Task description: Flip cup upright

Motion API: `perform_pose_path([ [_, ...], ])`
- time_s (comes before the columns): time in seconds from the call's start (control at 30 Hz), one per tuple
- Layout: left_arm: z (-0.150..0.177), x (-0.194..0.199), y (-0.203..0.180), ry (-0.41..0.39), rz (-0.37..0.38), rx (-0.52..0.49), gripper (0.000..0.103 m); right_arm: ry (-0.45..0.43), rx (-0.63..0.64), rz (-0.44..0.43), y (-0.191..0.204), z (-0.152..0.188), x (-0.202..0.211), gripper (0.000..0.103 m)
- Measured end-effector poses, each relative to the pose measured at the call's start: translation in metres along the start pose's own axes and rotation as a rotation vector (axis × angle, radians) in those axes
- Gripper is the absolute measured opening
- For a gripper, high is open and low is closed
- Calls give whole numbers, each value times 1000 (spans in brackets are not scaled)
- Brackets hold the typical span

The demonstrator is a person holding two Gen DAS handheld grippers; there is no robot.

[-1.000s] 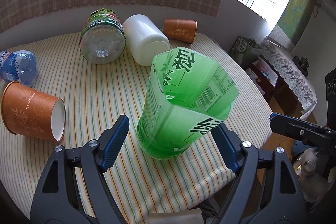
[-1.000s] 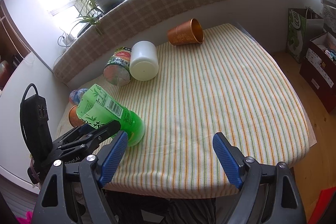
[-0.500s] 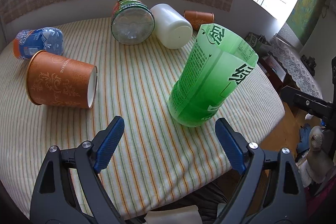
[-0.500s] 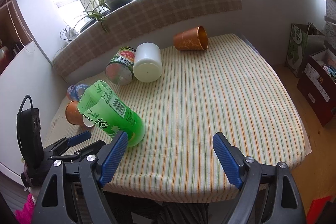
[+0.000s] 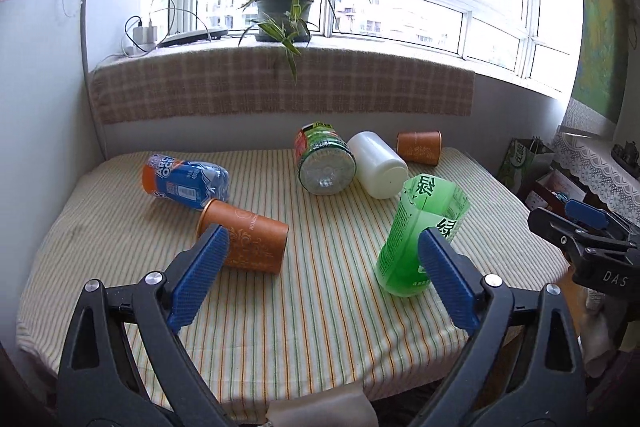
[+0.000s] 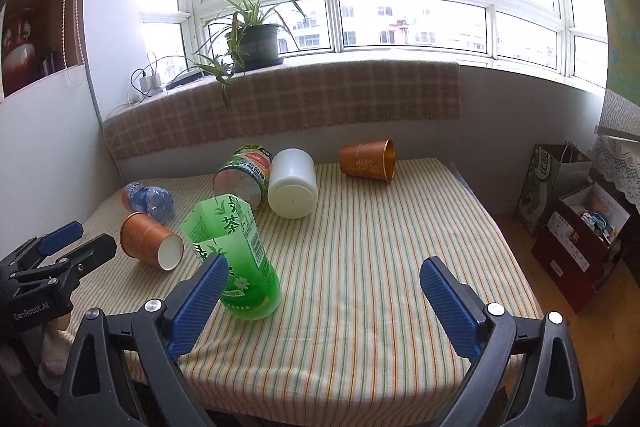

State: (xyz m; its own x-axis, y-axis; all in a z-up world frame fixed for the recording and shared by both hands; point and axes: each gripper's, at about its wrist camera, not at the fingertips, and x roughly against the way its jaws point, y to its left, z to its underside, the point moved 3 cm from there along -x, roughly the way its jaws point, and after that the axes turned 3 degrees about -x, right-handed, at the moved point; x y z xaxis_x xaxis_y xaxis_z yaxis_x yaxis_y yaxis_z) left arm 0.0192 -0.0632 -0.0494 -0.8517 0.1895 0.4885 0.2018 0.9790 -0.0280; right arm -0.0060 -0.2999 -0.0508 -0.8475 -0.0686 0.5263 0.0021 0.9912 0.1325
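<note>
You worked at a table (image 5: 132, 259) under a striped cloth, pushed against a bay window with a potted plant (image 5: 285, 11) on the sill. Nearest you, both tools sat released and empty: your left gripper (image 5: 322, 281) had its jaws spread wide, and your right gripper (image 6: 323, 301) likewise held nothing.

Just past them stood the green cup (image 5: 420, 233) — a cut-down tea bottle, translucent, printed with white characters and a barcode, ragged open rim up, base on the cloth near the front edge. It looked upright, though leaning a little. You should have judged it light and thin-walled: easy to dent, easy to tip, and fairly slick. A gentle pinch across the lower body, near the firmer base, would have suited it better than the floppy cut rim.

Beside it an orange paper cup (image 5: 244, 243) lay on its side. Farther back lay a blue bottle (image 5: 186, 181), a clear bottle (image 5: 324, 159), a white jar (image 5: 378, 163) and 1 more orange cup (image 5: 419, 147).
</note>
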Motion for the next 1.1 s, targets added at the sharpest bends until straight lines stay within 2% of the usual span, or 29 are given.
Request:
perform_pose_path([
  [0.07, -4, 11, 0, -48, -31, -10, 103, -46, 7, 22, 4, -1, 7, 99],
  [0.17, -10, 23, 0, -78, -46, -19, 103, -106, -1, 44, 6, -4, 15, 103],
  [0.3, -15, 35, -2, -122, -79, -22, 103, -143, -19, 69, 4, -8, 22, 103],
  [1.1, -16, 40, -4, -120, -94, -20, 103, -137, -10, 77, 3, -9, 20, 103],
])
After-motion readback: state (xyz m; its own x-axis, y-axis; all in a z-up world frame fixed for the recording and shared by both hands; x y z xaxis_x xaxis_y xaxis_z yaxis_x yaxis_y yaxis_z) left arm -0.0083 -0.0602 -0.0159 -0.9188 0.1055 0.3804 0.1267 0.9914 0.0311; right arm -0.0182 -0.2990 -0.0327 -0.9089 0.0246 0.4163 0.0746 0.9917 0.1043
